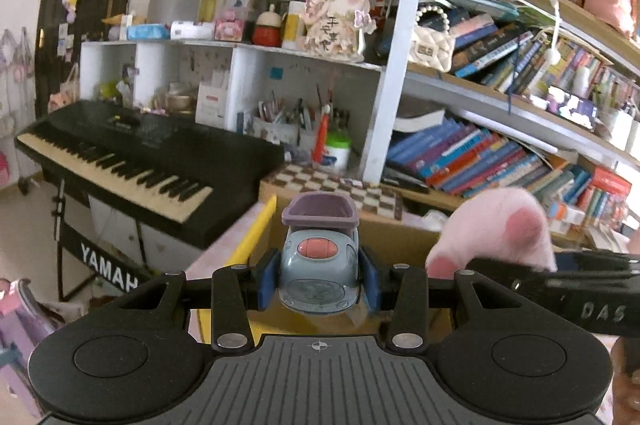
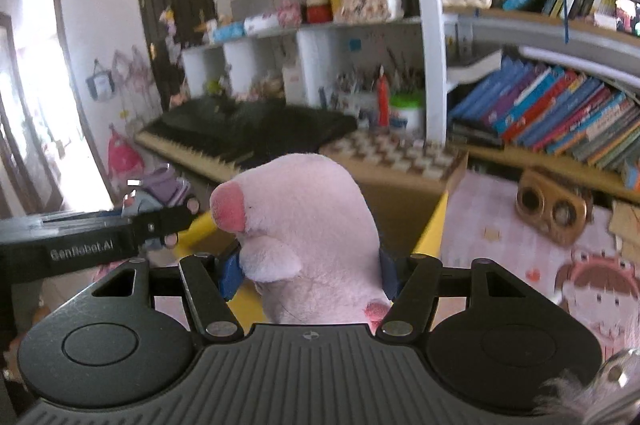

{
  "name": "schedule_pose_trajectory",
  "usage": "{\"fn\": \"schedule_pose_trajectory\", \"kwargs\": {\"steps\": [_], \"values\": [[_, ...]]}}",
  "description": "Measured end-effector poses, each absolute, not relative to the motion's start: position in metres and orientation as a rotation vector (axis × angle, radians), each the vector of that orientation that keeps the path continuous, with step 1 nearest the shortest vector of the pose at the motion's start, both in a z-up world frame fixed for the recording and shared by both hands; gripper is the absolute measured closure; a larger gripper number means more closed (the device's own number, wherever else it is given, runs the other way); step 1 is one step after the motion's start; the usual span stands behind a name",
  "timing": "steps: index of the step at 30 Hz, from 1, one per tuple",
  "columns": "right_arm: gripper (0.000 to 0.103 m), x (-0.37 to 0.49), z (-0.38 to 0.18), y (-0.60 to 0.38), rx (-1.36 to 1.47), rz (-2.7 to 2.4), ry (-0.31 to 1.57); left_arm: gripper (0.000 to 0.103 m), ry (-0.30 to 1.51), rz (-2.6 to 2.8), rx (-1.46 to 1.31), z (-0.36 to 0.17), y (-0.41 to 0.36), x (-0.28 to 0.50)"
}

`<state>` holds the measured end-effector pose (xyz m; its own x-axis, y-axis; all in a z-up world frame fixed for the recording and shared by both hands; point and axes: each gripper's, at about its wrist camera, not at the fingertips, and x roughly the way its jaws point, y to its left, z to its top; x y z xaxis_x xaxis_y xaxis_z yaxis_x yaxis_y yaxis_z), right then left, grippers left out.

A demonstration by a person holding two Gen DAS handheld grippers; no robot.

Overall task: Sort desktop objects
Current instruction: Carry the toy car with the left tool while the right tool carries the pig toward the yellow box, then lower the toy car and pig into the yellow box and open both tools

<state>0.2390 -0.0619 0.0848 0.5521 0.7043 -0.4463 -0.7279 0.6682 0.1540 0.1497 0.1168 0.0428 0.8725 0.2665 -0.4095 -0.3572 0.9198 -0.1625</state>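
My left gripper point(image 1: 318, 283) is shut on a small blue-grey toy car point(image 1: 318, 265) with a purple tub on top and a pink button. It holds the car above a yellow-rimmed cardboard box point(image 1: 400, 241). My right gripper point(image 2: 310, 275) is shut on a pink plush toy point(image 2: 308, 225) with darker pink pads, held over the same box point(image 2: 434, 221). The plush also shows in the left wrist view point(image 1: 500, 229), to the right of the car. The toy car shows in the right wrist view point(image 2: 154, 197), to the left of the plush.
A black Yamaha keyboard point(image 1: 132, 153) stands to the left. A chequered board point(image 1: 340, 185) lies behind the box. Bookshelves point(image 1: 500, 153) fill the right side. A brown wooden toy point(image 2: 550, 207) lies on the pink patterned desk mat point(image 2: 520, 265) to the right.
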Motion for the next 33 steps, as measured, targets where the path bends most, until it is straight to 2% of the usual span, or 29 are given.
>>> {"fn": "schedule_pose_trajectory", "kwargs": {"steps": [8, 15, 24, 32, 33], "values": [[0.042, 0.291, 0.087, -0.041, -0.032, 0.858, 0.477, 0.061, 0.459, 0.36, -0.219, 0.03, 0.134, 0.207], [0.042, 0.317, 0.063, -0.016, -0.057, 0.89, 0.553, 0.061, 0.627, 0.366, -0.162, -0.01, 0.137, 0.245], [0.042, 0.335, 0.035, 0.001, -0.101, 0.923, 0.649, 0.061, 0.799, 0.338, -0.135, -0.042, 0.134, 0.258], [0.042, 0.354, 0.02, 0.021, -0.155, 0.946, 0.716, 0.06, 0.778, 0.316, -0.148, -0.041, 0.134, 0.249], [0.042, 0.357, 0.02, 0.025, -0.165, 0.947, 0.716, 0.055, 0.768, 0.323, -0.152, -0.04, 0.134, 0.249]]}}
